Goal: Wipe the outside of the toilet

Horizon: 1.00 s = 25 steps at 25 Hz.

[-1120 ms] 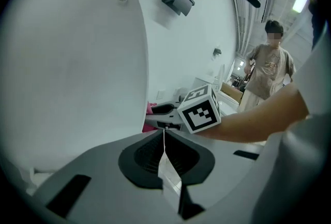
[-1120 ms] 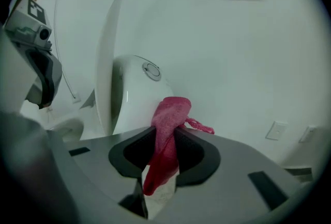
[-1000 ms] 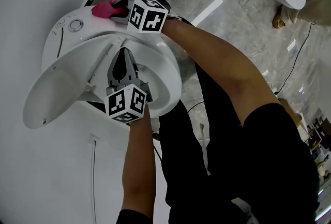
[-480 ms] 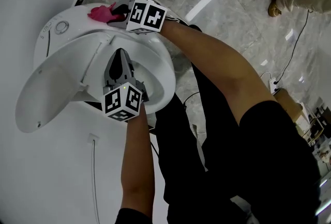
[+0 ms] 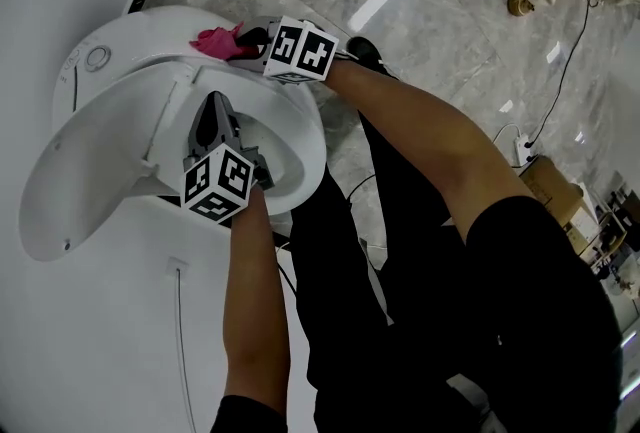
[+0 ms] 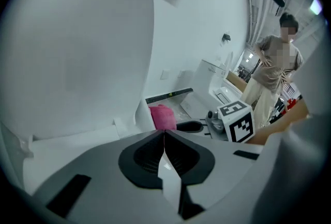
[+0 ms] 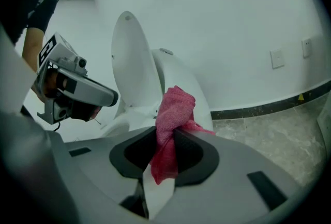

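Two grippers in play here. The right gripper (image 5: 250,35) is clamped on the pink cloth (image 5: 220,41), which looks pressed against the back of the toilet (image 5: 120,36), just beside the hinge of the raised lid (image 5: 90,161). The left gripper (image 5: 212,106) has its jaws squeezed together on nothing and hovers over the bowl. For this bit I'd flatten the cloth on the porcelain, work round the curved side in overlapping passes, and let only fabric touch, not the jaws.
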Available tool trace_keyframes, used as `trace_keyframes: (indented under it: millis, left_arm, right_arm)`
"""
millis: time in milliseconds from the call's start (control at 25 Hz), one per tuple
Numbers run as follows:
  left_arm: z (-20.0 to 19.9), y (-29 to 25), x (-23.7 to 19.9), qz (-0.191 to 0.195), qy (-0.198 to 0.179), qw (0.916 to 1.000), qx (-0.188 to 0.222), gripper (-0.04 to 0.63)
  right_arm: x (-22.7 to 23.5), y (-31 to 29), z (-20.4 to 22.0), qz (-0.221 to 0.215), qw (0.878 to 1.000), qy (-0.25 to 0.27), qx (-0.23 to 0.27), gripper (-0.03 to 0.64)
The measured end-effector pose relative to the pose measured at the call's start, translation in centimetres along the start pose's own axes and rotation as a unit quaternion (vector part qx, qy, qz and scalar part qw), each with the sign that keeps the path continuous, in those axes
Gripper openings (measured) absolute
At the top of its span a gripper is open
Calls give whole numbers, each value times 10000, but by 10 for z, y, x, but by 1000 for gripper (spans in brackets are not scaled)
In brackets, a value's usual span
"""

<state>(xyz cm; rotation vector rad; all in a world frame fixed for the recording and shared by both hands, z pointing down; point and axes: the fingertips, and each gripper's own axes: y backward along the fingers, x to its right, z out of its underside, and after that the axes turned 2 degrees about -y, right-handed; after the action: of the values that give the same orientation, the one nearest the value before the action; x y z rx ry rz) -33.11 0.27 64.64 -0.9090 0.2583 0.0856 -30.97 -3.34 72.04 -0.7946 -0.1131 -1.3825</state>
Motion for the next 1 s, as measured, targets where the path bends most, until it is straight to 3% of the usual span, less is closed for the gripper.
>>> trace_keyframes:
  millis: [280, 520, 1000]
  left_arm:
    - [23, 5, 20, 169, -232, 9993, -255, 20]
    - [51, 9, 28, 191, -174, 9982, -534, 20]
    - [64, 8, 47, 287, -305, 9965, -717, 20]
  right_arm:
    - [-29, 27, 61, -178, 9987, -293, -367, 110]
    - [-55, 49, 111, -222, 9956, -758, -511, 110]
    - [-97, 75, 156, -676, 9903, -951, -759, 110]
